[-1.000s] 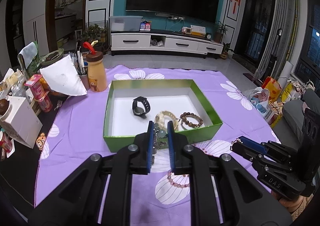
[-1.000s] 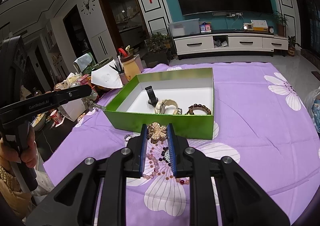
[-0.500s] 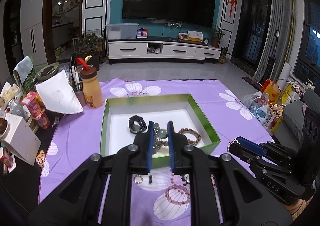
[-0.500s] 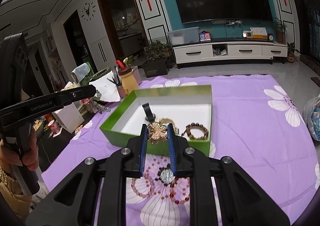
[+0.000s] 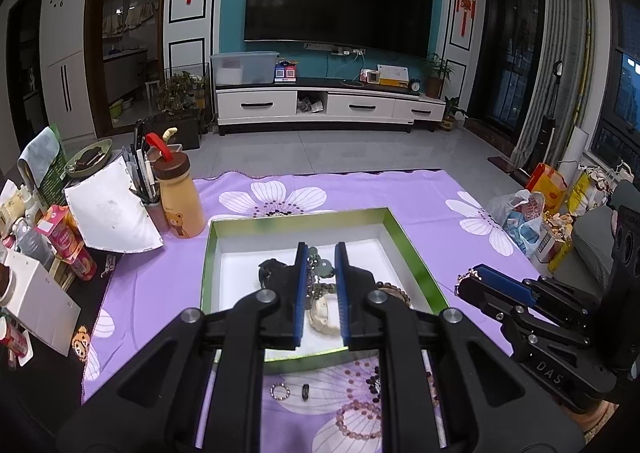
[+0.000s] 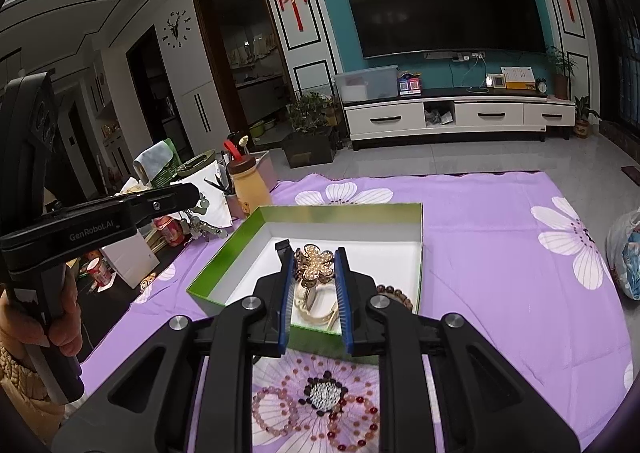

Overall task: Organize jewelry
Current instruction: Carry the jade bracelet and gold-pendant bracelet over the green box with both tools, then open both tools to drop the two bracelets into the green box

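Note:
My left gripper [image 5: 320,255] is shut on a string of green jade beads [image 5: 323,268], which hangs over the open green box [image 5: 416,253]. My right gripper [image 6: 314,259] is shut on a gold flower hair clip [image 6: 315,267], above the same box [image 6: 340,211]. On the box's white floor lie a black watch [image 5: 270,269], a cream bangle [image 5: 322,317] and a brown bead bracelet [image 5: 394,291]. Pink bead bracelets [image 6: 276,413] and a dark beaded flower piece [image 6: 324,393] lie on the purple cloth below my right gripper. A small bead ring [image 5: 279,391] and a black ring [image 5: 305,391] rest before the box.
To the left of the box stand a yellow bear bottle [image 5: 178,199], a pen cup [image 5: 150,205], a white paper sheet [image 5: 110,213], snack packs and a white carton [image 5: 36,305]. A hand [image 6: 48,317] grips the left tool. Bags [image 5: 524,217] sit off the cloth's right edge.
Both grippers have risen and moved forward with their pieces, from above the cloth in front of the box to over the box's inside. Neither grip has changed.

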`<state>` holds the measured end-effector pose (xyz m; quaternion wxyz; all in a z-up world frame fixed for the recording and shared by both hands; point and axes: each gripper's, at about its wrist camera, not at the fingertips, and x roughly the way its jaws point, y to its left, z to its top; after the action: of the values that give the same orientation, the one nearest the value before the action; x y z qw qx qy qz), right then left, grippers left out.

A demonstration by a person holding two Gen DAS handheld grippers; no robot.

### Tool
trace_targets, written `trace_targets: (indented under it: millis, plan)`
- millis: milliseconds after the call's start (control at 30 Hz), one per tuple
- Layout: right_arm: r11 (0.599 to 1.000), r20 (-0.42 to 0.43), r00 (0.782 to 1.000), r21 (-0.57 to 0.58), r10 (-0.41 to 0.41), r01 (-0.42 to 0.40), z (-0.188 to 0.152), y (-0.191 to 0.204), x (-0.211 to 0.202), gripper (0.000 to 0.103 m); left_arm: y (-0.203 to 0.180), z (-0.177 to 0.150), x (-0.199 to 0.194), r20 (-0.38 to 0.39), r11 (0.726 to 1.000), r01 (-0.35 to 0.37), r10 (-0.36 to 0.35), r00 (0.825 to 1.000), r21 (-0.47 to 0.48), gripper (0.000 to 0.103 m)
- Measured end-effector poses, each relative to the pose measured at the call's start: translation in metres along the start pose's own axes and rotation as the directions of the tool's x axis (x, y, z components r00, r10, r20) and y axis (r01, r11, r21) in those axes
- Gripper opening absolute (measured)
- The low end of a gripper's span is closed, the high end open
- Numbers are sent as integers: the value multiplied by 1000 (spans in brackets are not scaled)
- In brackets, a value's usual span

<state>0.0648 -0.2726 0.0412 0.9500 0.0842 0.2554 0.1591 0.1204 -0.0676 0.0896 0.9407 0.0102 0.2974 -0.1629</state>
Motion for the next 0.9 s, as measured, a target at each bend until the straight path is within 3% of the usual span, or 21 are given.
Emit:
trace_targets:
  millis: [467,900]
  plan:
    - [997,-65,998,77,23,-18,18,-27,43,20,12,13,56,-81,999,-4,1,997,-35,13]
    - [995,-139,990,89,-21,34,17,-38,91,20,43,-13,107,-192,995,-72,56,980,-76,13]
